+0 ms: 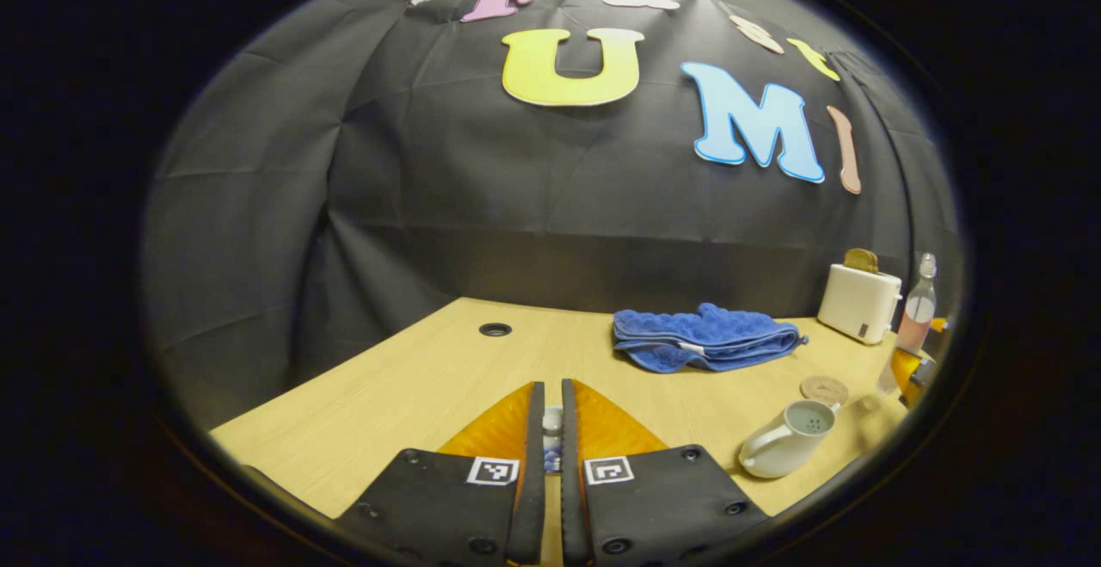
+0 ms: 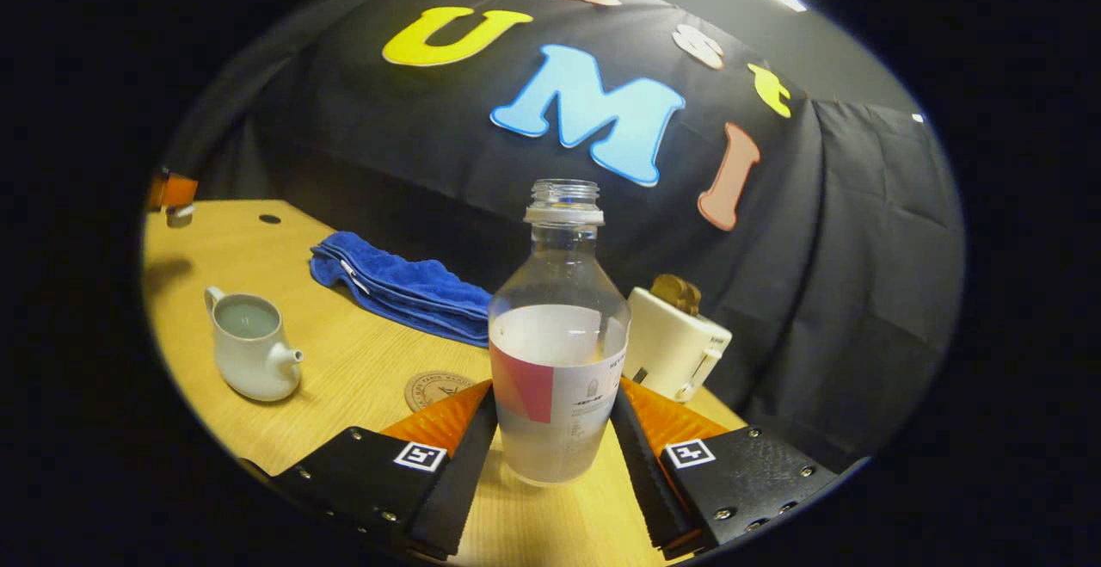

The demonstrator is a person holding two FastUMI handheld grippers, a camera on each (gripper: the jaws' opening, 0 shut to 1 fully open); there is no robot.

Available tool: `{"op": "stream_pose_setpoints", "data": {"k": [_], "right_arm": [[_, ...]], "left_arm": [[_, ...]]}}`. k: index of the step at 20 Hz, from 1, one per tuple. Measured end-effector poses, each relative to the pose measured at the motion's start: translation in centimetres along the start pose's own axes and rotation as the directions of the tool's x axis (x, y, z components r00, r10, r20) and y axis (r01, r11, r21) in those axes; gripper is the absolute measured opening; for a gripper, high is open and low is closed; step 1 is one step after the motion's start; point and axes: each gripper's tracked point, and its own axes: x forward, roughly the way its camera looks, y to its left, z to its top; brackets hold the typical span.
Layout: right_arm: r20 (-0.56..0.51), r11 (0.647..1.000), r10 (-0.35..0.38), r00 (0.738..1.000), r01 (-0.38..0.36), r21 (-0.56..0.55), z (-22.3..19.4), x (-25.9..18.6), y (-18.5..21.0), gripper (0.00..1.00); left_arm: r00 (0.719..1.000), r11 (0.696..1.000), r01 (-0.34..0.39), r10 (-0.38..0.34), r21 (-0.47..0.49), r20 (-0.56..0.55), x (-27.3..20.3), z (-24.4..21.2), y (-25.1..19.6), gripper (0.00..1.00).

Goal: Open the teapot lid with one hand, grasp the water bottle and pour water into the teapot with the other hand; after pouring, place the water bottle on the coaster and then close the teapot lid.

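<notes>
My left gripper (image 1: 552,395) is held above the table, its fingers nearly together on the small white teapot lid (image 1: 551,421). The white teapot (image 1: 787,438) stands uncovered to its right, near the table's front. In the right gripper view the teapot (image 2: 252,343) holds water. My right gripper (image 2: 556,386) is shut on the clear, uncapped water bottle (image 2: 559,352), which is upright and about half full. The round coaster (image 2: 437,390) lies bare just left of that gripper, between it and the teapot. Far off at the left, the left gripper (image 2: 172,193) holds the lid (image 2: 179,216).
A folded blue towel (image 1: 705,339) lies behind the teapot and coaster (image 1: 824,390). A white toaster (image 2: 679,339) with bread in it stands at the back right, just behind the bottle. The wooden table (image 1: 413,386) has a cable hole (image 1: 495,329) at the back left.
</notes>
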Motion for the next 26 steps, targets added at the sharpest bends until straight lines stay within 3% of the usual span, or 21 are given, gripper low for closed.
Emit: {"op": "stream_pose_setpoints", "data": {"k": [4,10,16,21,26], "right_arm": [[0.097,0.967,-0.058,0.994,0.080,-0.241,2.6,-0.1,0.8,0.77],[0.179,0.847,-0.045,0.983,0.133,-0.515,4.3,-0.3,3.7,0.77],[0.215,0.711,0.004,0.977,0.148,-0.687,4.6,0.1,5.6,0.77],[0.197,0.615,0.076,0.978,0.109,-0.781,4.1,0.1,6.4,0.77],[0.204,0.485,0.133,0.970,0.115,-0.867,3.5,0.3,7.0,0.77]], "left_arm": [[1.000,1.000,-0.001,0.001,0.006,-0.001,-0.2,-0.1,0.5,0.14],[1.000,1.000,0.000,0.001,0.002,-0.009,-0.6,-0.7,1.4,0.14],[1.000,1.000,0.002,-0.002,0.000,-0.009,-0.7,-0.7,1.5,0.14],[1.000,1.000,0.010,-0.010,-0.001,-0.016,-0.6,-0.8,1.3,0.14],[1.000,1.000,0.018,-0.018,0.001,-0.020,-0.7,-1.0,1.0,0.14]]}}
